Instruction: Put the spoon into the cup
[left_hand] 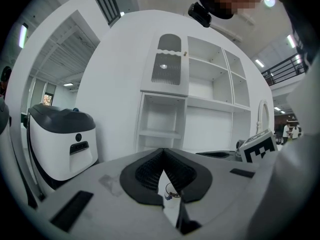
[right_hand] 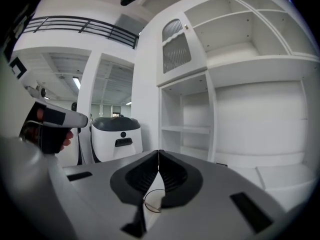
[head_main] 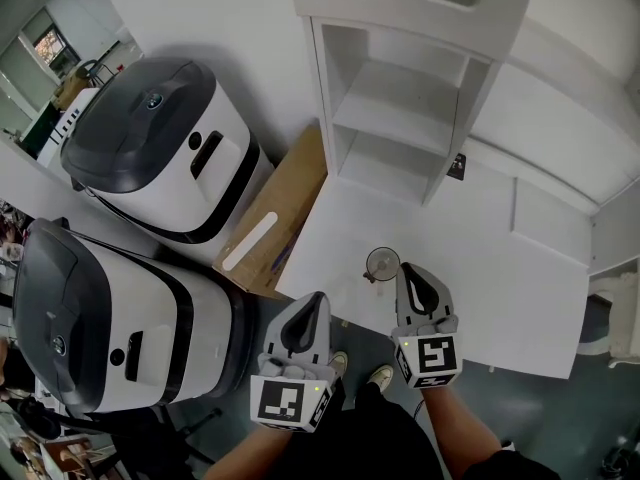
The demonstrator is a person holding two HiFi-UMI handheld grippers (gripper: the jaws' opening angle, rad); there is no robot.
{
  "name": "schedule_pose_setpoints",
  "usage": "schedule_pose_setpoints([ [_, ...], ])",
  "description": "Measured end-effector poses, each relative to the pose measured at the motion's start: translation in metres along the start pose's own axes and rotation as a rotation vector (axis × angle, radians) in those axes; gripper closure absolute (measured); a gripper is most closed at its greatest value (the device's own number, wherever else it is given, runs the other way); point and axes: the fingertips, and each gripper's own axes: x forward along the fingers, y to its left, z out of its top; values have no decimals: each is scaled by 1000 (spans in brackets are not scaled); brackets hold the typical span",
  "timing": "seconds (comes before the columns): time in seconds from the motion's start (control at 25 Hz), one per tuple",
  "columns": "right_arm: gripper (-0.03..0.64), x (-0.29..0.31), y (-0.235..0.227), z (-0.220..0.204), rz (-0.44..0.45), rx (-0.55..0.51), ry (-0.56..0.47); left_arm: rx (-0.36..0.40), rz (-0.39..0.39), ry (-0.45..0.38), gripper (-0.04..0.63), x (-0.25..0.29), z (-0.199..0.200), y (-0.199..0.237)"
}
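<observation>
A clear glass cup [head_main: 381,263] stands near the front edge of the white table [head_main: 500,288]. A small brownish bit [head_main: 368,277] shows at its near rim; I cannot make out the spoon as such. My right gripper [head_main: 405,267] hangs just right of the cup, jaws shut, nothing visible between them. In the right gripper view the jaws [right_hand: 158,153] meet tip to tip, with the cup's rim [right_hand: 152,202] seen below them. My left gripper [head_main: 320,297] is off the table's front-left edge, shut and empty [left_hand: 163,151]; the cup [left_hand: 170,191] shows through the gap beneath.
Two large white and dark grey machines [head_main: 150,143] [head_main: 100,318] stand at the left. A cardboard sheet [head_main: 285,218] leans between them and the table. A white shelf unit [head_main: 400,118] rises at the table's back. A small black item [head_main: 457,166] lies by it.
</observation>
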Motion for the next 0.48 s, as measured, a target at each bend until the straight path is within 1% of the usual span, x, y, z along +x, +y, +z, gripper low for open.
schedule_pose_setpoints([
  [0.24, 555, -28, -14, 22, -54, 5, -47, 6, -56, -18, 589, 1, 9, -19],
  [0.48, 555, -69, -35, 44, -142, 20, -114, 1, -126, -42, 589, 4, 18, -41],
])
